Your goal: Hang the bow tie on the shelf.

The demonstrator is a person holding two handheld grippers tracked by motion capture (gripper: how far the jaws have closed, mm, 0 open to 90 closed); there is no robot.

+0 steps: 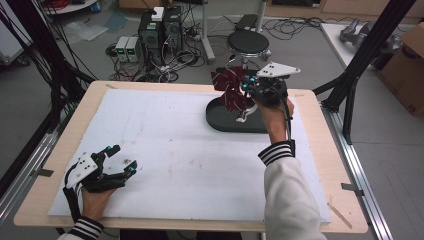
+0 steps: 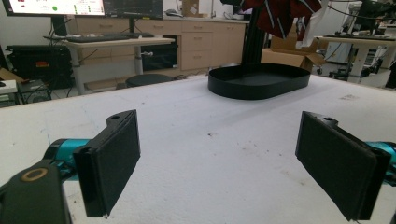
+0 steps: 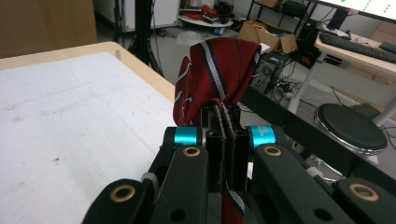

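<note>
A dark red striped necktie (image 1: 229,89) is bunched up and held in the air above the black oval tray (image 1: 225,121) at the far right of the white mat. My right gripper (image 1: 248,86) is shut on the necktie (image 3: 215,74), whose red cloth with white and blue stripes bulges out above the closed jaws. A white label hangs from the tie toward the tray. My left gripper (image 1: 121,159) rests near the front left corner, open, with nothing between its black pads (image 2: 112,161). From there the tray (image 2: 259,81) sits far ahead, with the tie (image 2: 280,14) hanging above it.
A white mat (image 1: 170,150) covers most of the wooden table (image 1: 320,150). Beyond the far edge stand a round black stool (image 1: 248,42), computer boxes and cables on the floor. A black frame post (image 1: 370,45) rises at the right.
</note>
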